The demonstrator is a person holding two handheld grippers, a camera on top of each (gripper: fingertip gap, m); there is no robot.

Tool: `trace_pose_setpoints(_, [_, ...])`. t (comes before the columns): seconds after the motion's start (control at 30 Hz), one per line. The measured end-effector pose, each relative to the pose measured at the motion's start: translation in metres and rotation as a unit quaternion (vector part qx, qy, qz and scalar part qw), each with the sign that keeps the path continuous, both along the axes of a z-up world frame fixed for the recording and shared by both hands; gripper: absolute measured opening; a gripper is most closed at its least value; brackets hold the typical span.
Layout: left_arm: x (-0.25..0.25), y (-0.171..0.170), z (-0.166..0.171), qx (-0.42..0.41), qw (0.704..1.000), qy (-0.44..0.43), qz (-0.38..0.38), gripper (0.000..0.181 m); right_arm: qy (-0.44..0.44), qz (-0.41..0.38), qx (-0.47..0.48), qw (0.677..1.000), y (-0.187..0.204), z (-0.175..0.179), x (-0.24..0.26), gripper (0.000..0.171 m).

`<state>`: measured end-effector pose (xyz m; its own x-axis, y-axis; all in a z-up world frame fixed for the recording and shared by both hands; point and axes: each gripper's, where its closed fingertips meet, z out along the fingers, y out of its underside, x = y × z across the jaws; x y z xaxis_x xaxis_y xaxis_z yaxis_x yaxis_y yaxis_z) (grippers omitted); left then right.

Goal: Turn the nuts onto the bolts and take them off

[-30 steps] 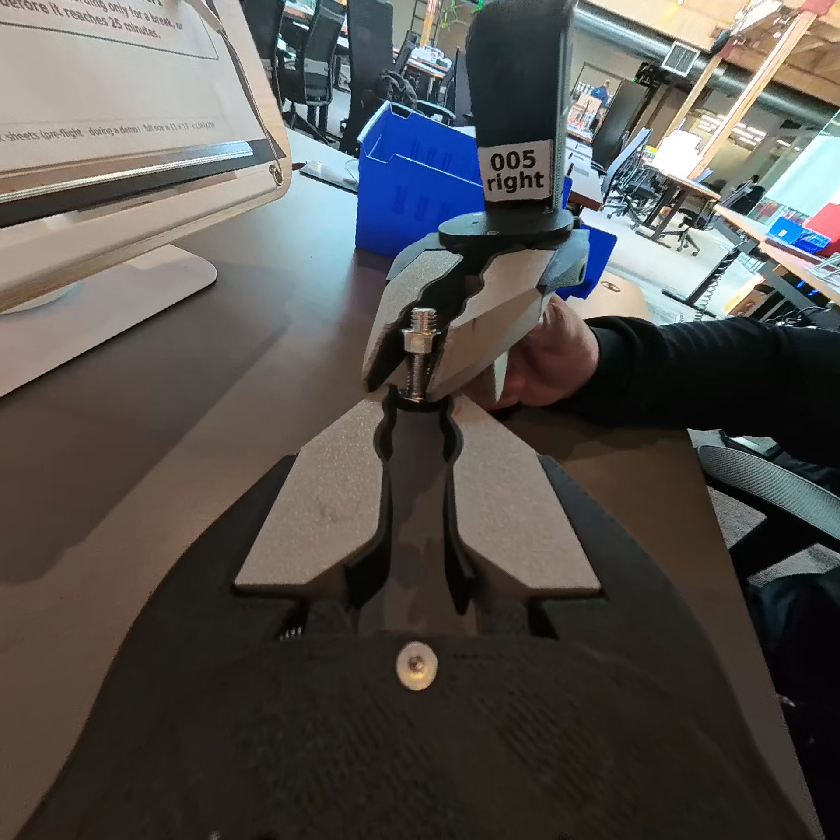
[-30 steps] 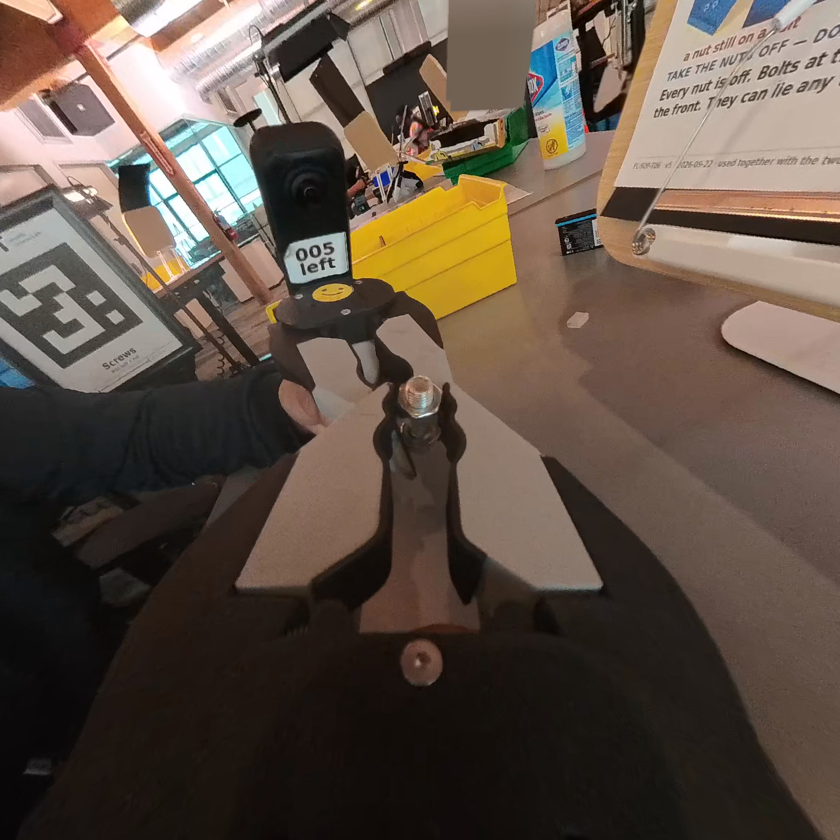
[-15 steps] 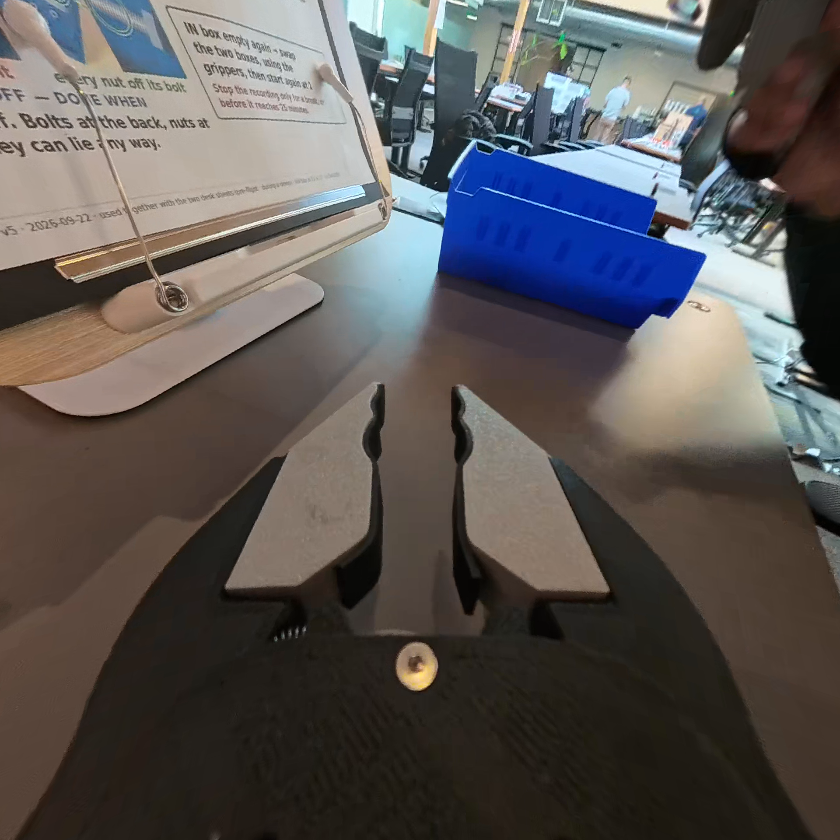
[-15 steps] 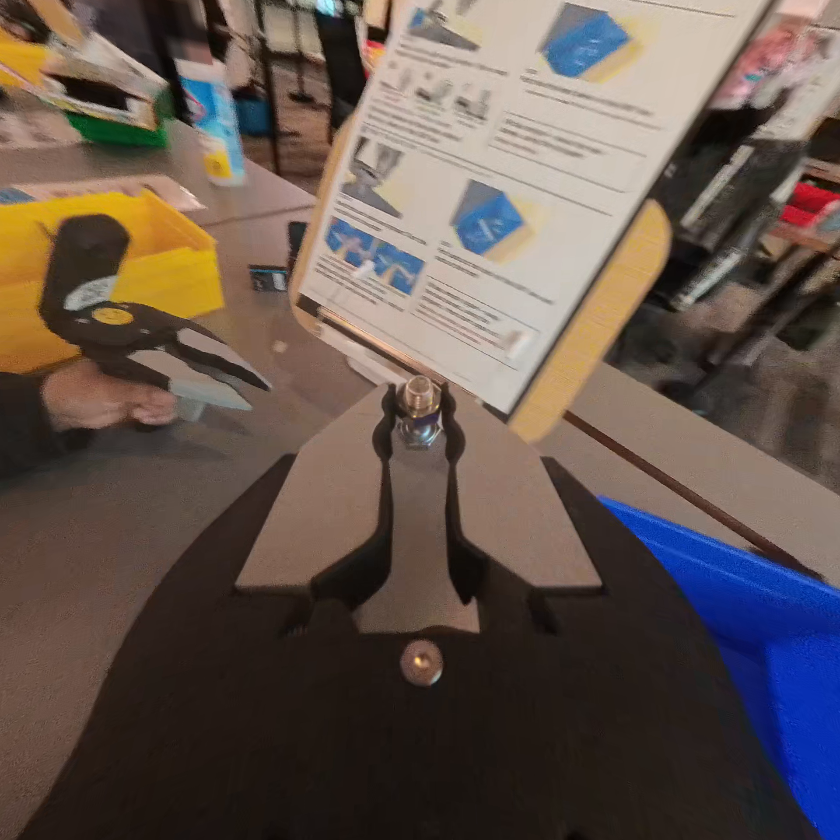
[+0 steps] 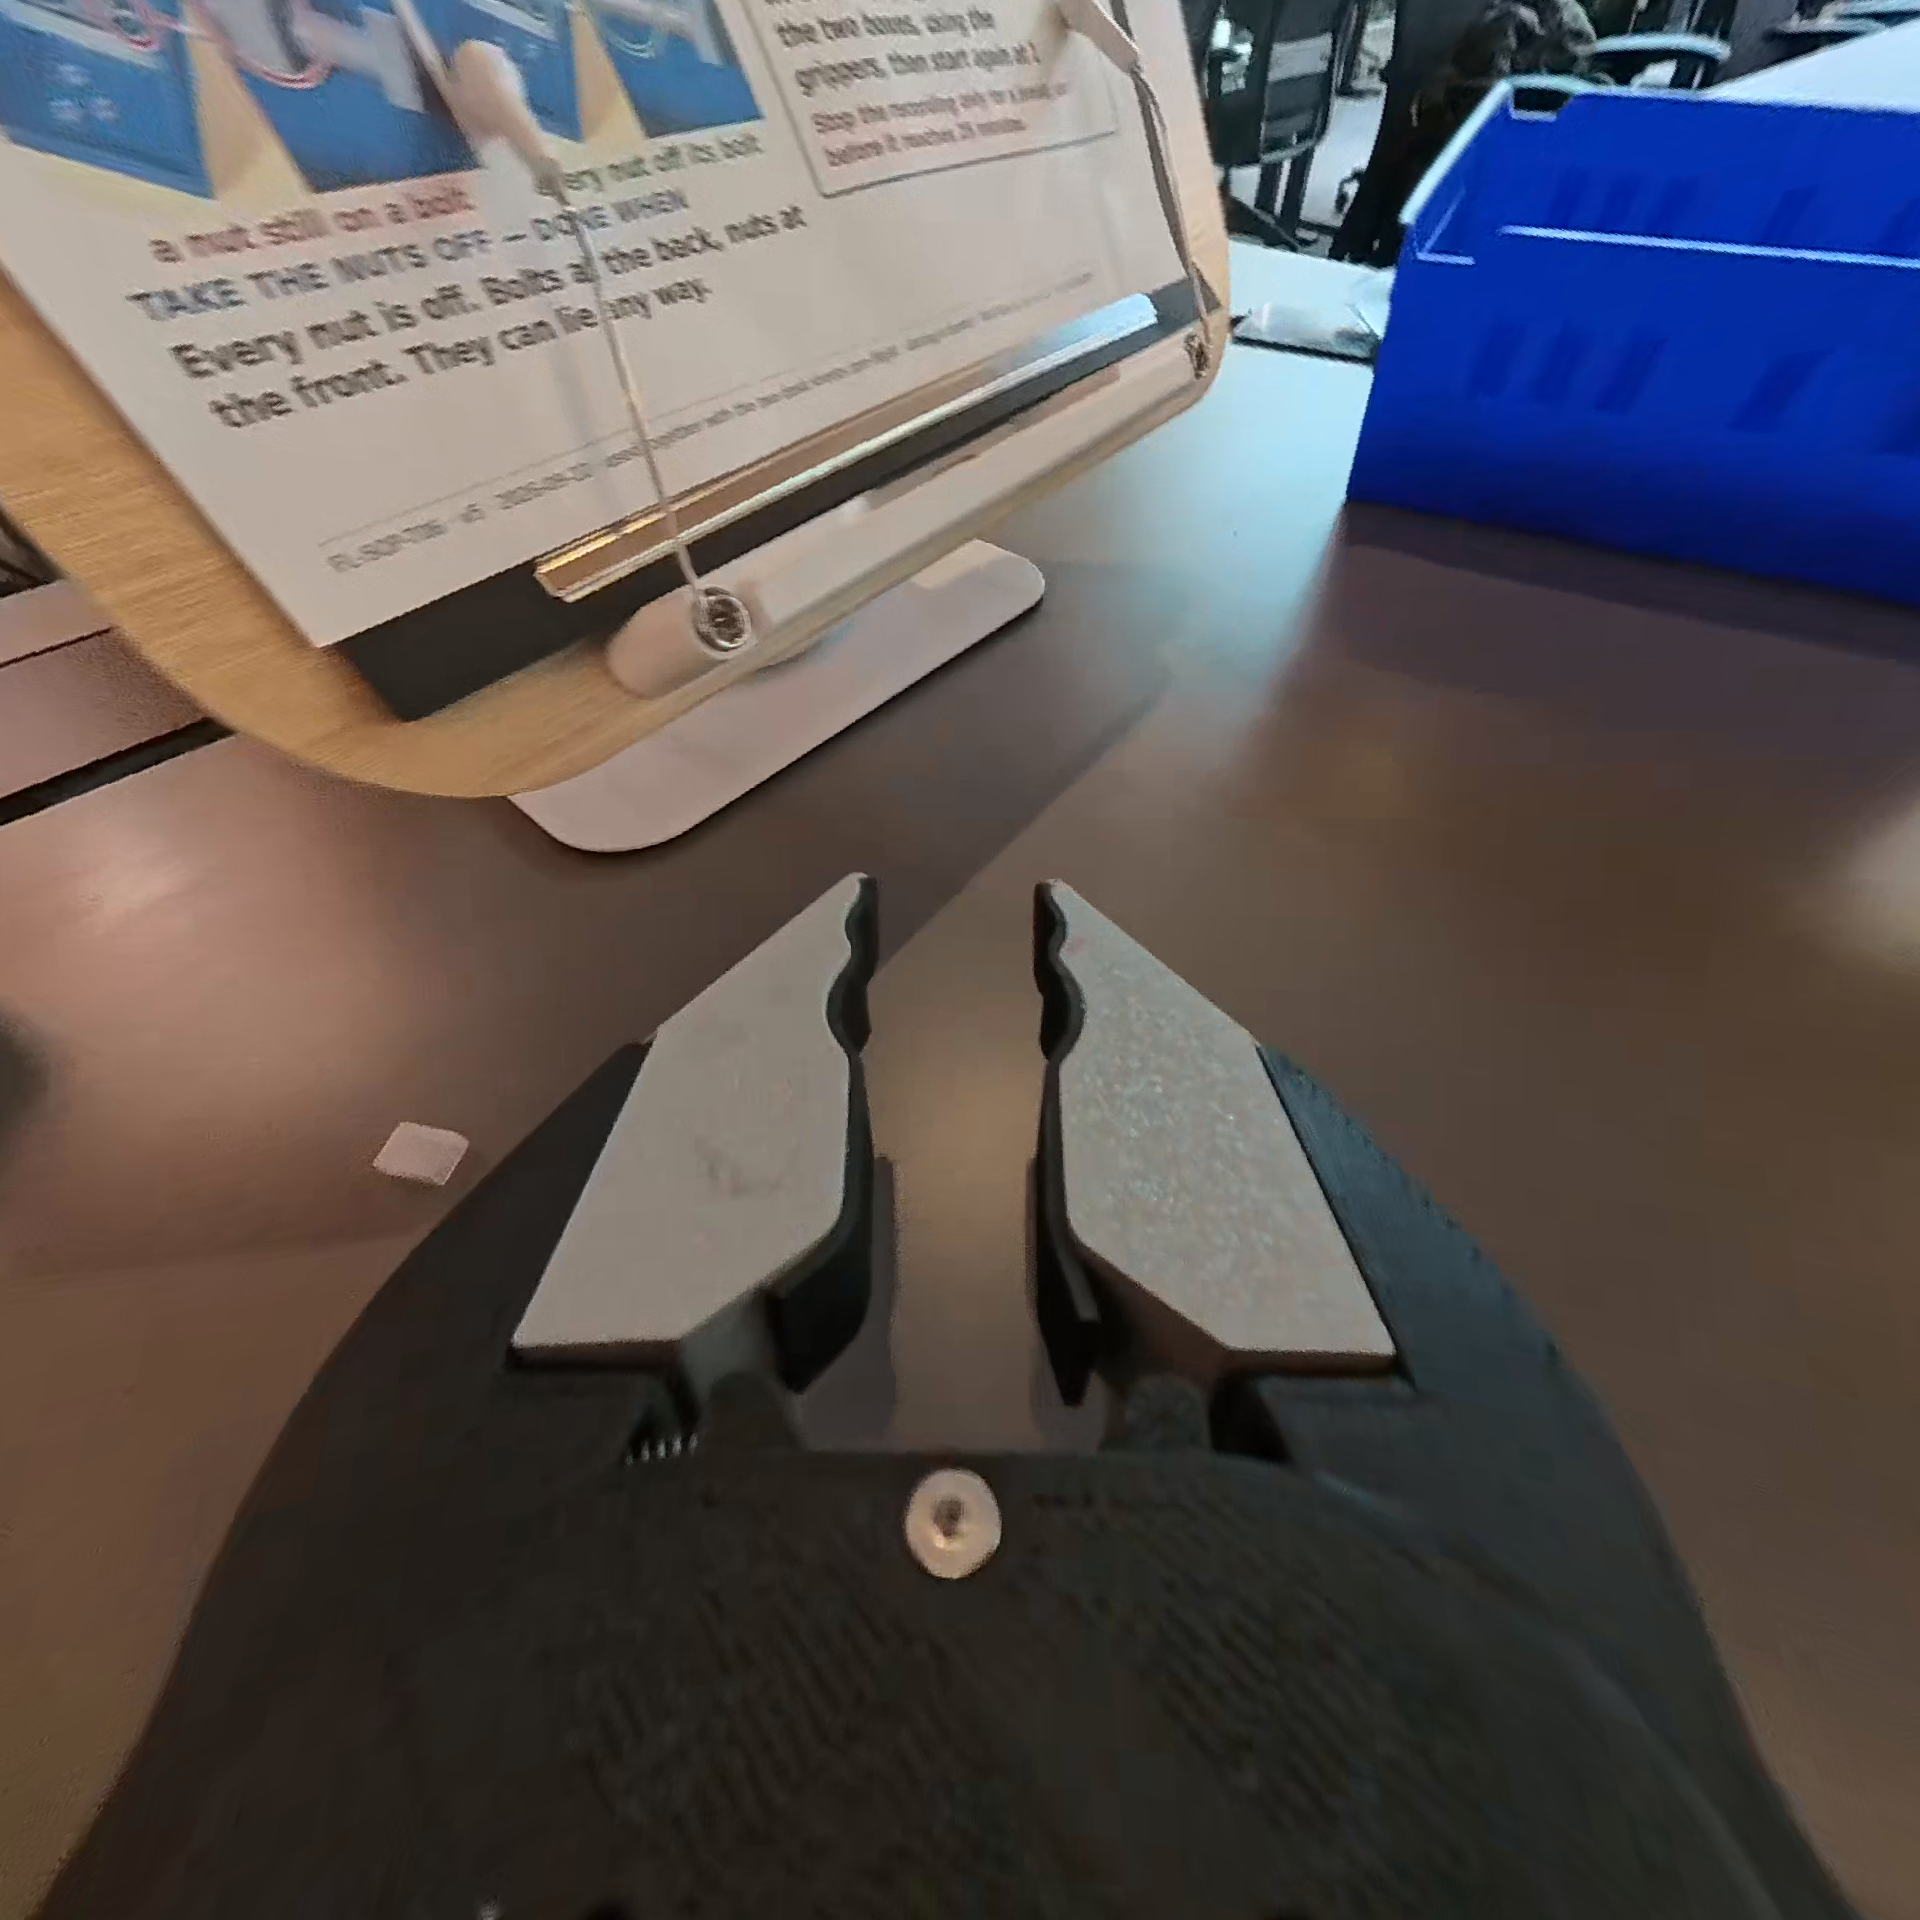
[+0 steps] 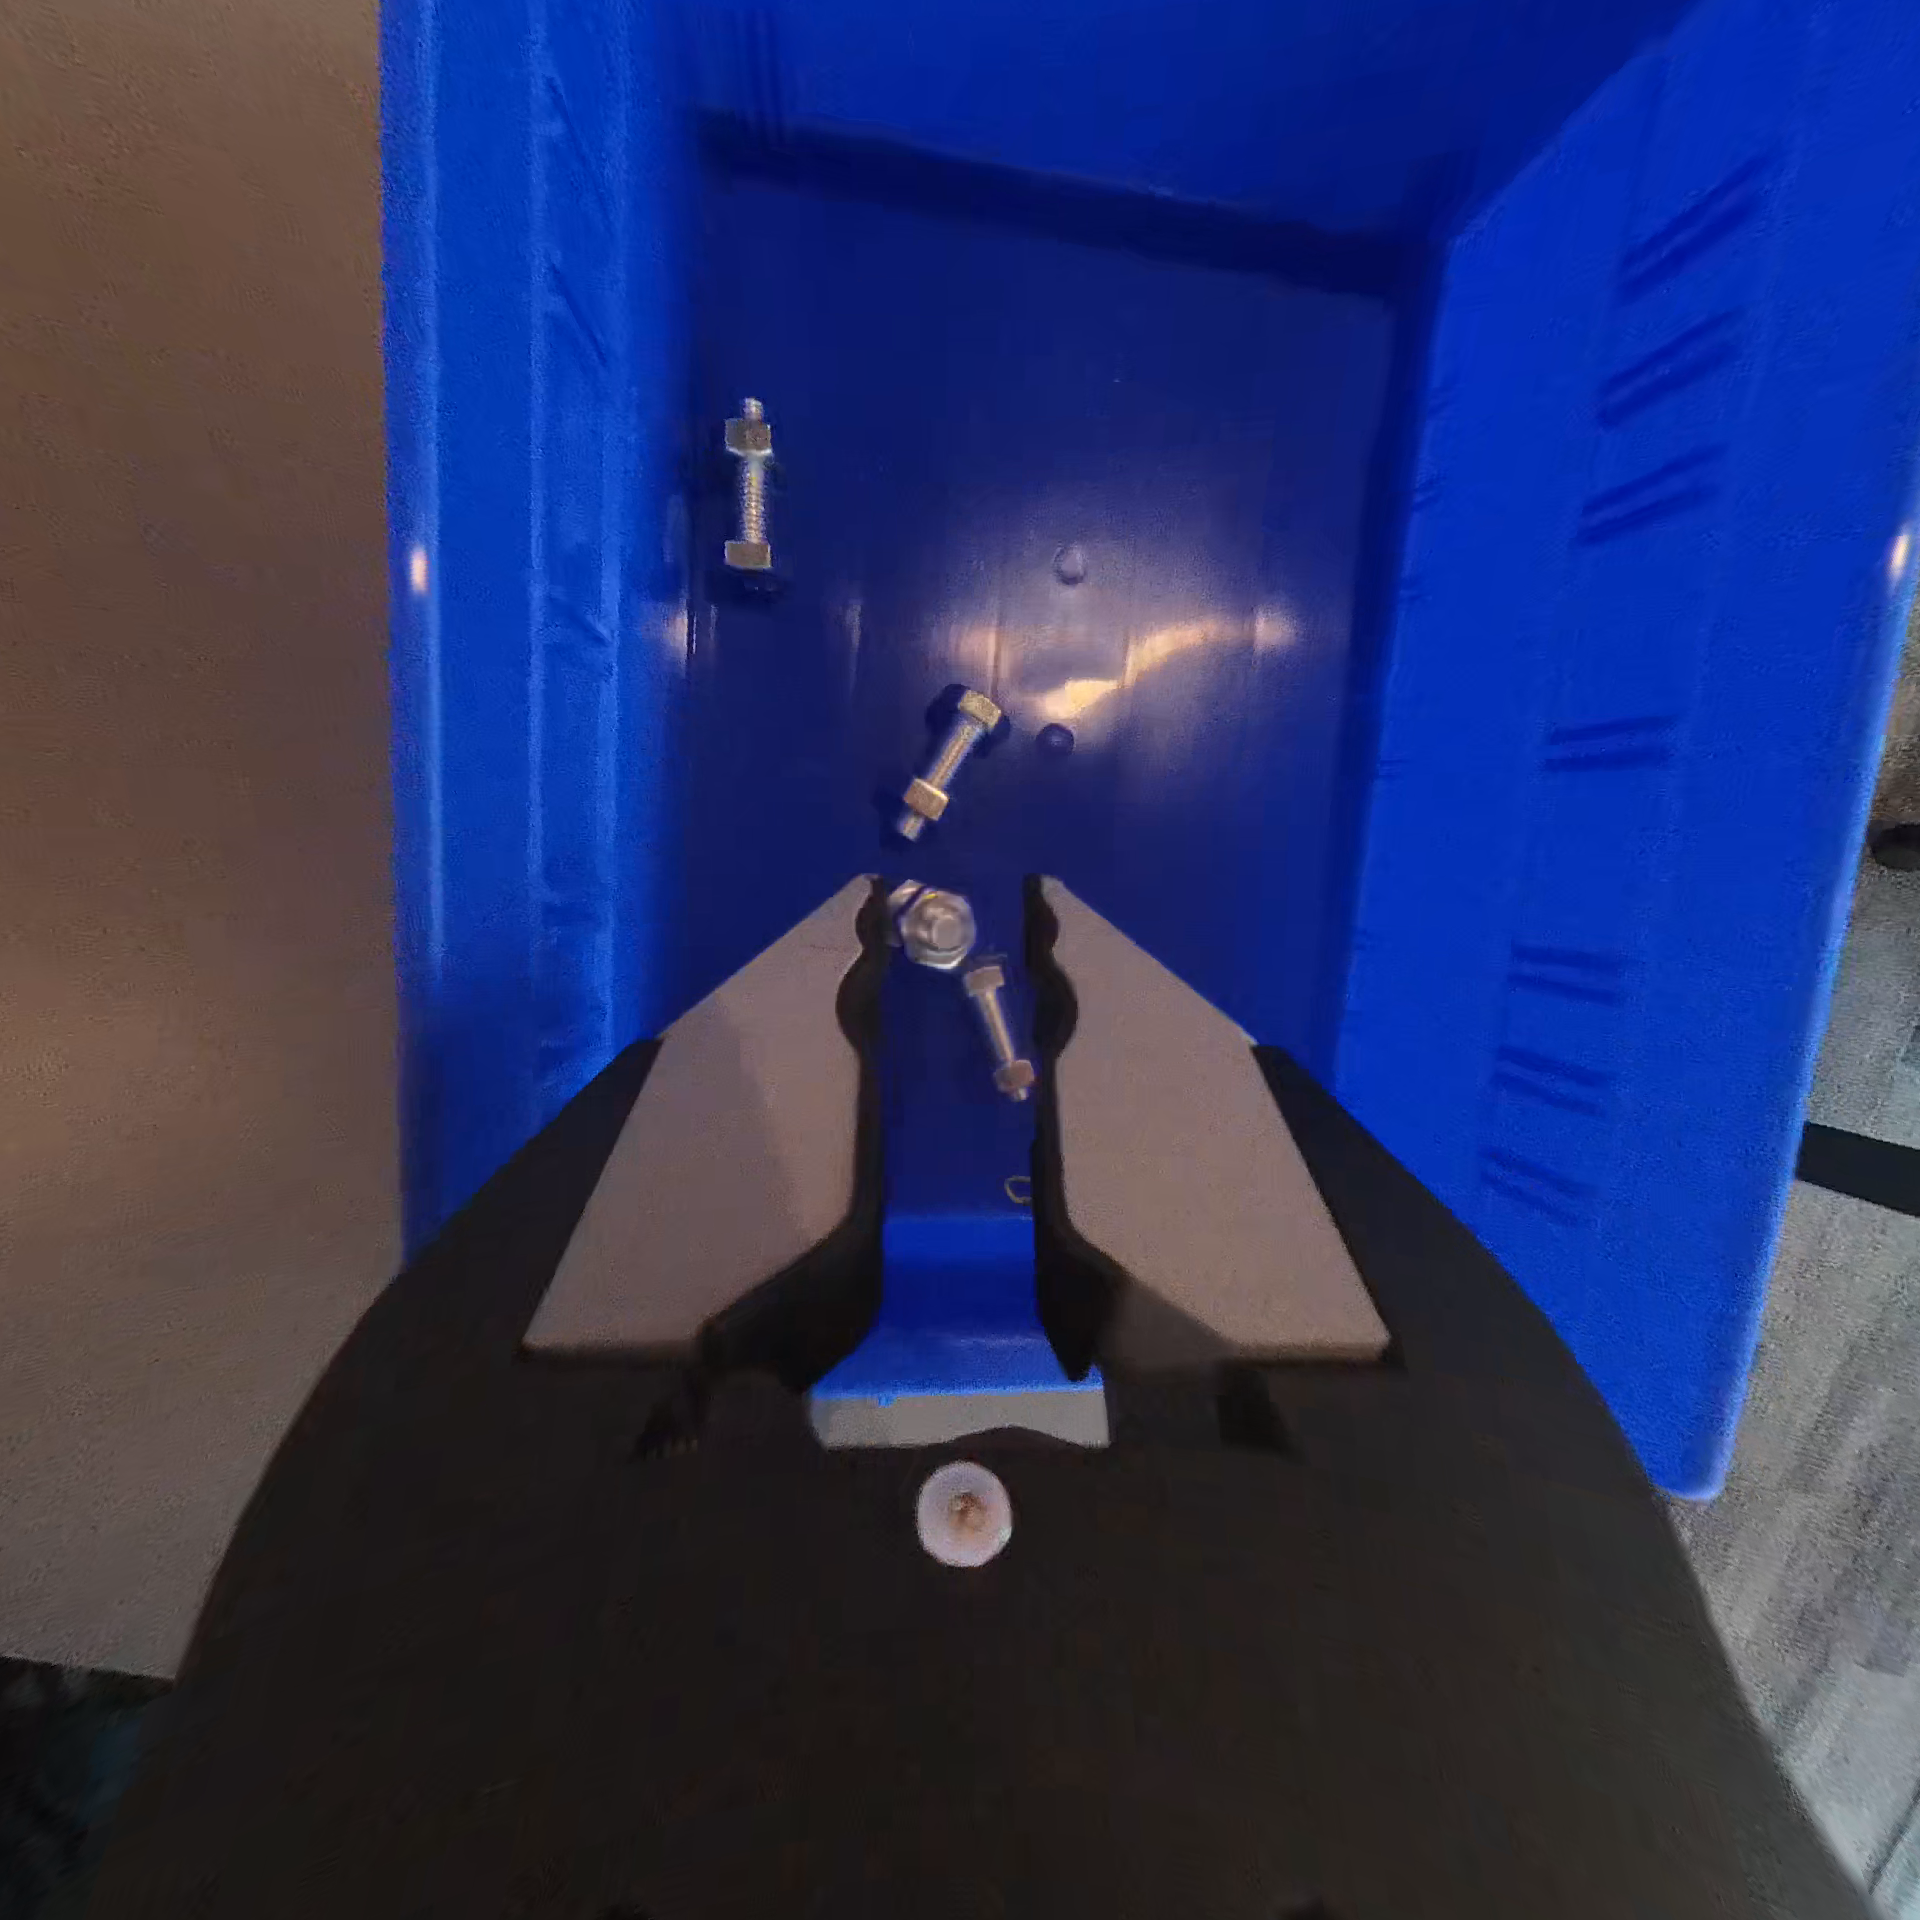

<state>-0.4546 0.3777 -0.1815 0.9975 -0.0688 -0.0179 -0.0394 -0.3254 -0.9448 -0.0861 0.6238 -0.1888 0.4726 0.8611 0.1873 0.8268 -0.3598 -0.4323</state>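
My right gripper is open and points down into a blue bin. A bolt with a nut on it shows end-on between the fingertips, close to the left finger, and neither jaw grips it. Three more bolts with nuts lie on the bin floor: one at the far left, one in the middle and one between my fingers. My left gripper is open and empty, low over the dark table.
A wooden document stand with a printed sheet on a white base stands ahead on the left. The blue bin sits at the right of the left wrist view. A small white scrap lies on the table. Some 45 centimeters of space lies between my two pairs of fingers. The small white scrap is about 12 centimeters from my left fingertips.
My right gripper swung away from the left one, over the blue bin, and opened off the bolt with the nut. My left gripper let go, turned toward the stand and opened slightly wider.
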Motion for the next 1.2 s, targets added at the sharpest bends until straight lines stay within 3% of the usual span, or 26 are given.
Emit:
trace_pose_setpoints(0.1, [-0.009,-0.002,-0.001,-0.003,1.0,-0.01,0.015,0.029,0.025,0.007,0.047,0.999,-0.015,0.033,-0.021,0.037])
trace_pose_setpoints(0.2, [-0.011,-0.001,-0.011,-0.036,0.999,-0.006,0.016,0.033,0.096,0.079,0.151,0.981,-0.053,0.082,-0.068,0.034])
trace_pose_setpoints(0.27, [-0.009,0.0,-0.014,-0.049,0.999,-0.001,0.012,0.033,0.128,0.133,0.168,0.968,-0.089,0.094,-0.103,0.032])
trace_pose_setpoints(0.43, [-0.007,0.0,-0.015,-0.051,0.999,0.011,0.009,0.032,0.216,0.249,0.067,0.942,-0.18,0.065,-0.191,0.038])
trace_pose_setpoints(0.73, [-0.008,-0.004,-0.018,-0.057,0.997,0.042,0.01,0.03,0.281,0.257,0.012,0.925,-0.206,-0.025,-0.305,0.044])
trace_pose_setpoints(1.03, [-0.008,-0.003,-0.019,-0.063,0.997,0.045,0.01,0.03,0.197,0.334,-0.006,0.922,-0.228,-0.051,-0.321,0.057])
trace_pose_setpoints(1.2, [-0.006,-0.004,-0.022,-0.072,0.996,0.06,0.01,0.03,0.218,0.348,-0.014,0.912,-0.234,-0.045,-0.32,0.053])
